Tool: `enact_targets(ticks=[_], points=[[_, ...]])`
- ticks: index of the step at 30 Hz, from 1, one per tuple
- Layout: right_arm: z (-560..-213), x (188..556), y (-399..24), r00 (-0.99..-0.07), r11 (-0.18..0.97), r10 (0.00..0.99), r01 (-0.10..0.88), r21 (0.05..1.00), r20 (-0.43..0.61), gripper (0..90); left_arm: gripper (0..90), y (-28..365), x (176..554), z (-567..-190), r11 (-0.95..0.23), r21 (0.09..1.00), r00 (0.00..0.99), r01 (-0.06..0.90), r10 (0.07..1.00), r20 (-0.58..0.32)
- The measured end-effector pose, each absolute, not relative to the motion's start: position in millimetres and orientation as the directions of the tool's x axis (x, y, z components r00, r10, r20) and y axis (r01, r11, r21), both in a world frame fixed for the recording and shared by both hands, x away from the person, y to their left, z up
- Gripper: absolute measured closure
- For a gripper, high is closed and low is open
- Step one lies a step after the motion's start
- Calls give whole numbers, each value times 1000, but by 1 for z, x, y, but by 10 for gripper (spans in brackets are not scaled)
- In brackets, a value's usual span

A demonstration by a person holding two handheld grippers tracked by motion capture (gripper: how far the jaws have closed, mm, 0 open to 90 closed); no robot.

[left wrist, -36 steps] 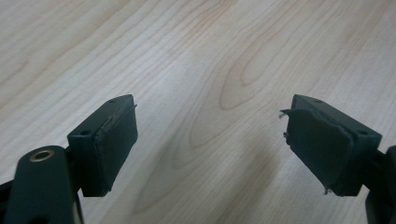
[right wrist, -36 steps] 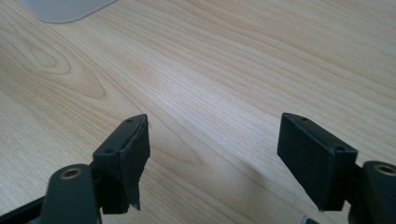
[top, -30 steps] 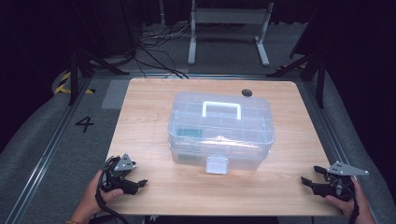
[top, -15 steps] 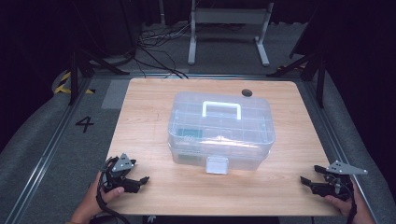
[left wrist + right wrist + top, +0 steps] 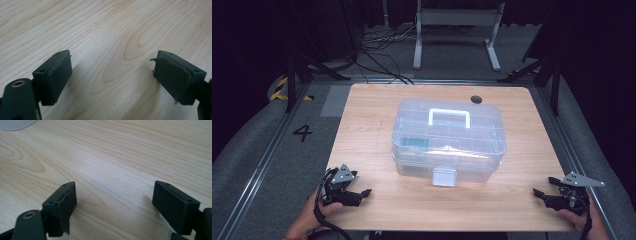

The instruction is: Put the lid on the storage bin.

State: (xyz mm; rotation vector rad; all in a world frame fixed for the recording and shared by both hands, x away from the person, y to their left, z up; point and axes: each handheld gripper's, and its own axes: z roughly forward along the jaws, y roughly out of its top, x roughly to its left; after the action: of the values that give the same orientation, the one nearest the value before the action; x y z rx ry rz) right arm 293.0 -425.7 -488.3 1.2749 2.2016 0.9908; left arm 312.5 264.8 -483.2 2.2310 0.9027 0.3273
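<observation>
High view: a clear plastic box [image 5: 448, 145] with a white handle [image 5: 449, 117] stands mid-desk [image 5: 367, 125], its front latch [image 5: 444, 177] facing the near edge. The left gripper [image 5: 362, 192] rests by the near left corner and the right gripper [image 5: 539, 192] by the near right corner, both well apart from the box.

Left gripper view: jaws spread wide over bare wood, grasping nothing.

Right gripper view: jaws likewise released and empty; a corner of the box [image 5: 17, 123] shows at top left.

Clear box on your pale wood table

Your clear plastic box [image 5: 448, 142] has a white handle [image 5: 449, 117]; the table [image 5: 367, 130] shows light woodgrain, and both grippers are black.
</observation>
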Motion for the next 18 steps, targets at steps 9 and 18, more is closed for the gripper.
enact_targets(ticks=[9,18], points=[[-488,293,-426,-498,330,867,577,747,2,197,155,266,312,-483,-520,688,728,506,686,-18],[-488,293,-426,-499,330,867,577,747,2,197,154,266,311,-483,-521,688,727,506,687,-14]])
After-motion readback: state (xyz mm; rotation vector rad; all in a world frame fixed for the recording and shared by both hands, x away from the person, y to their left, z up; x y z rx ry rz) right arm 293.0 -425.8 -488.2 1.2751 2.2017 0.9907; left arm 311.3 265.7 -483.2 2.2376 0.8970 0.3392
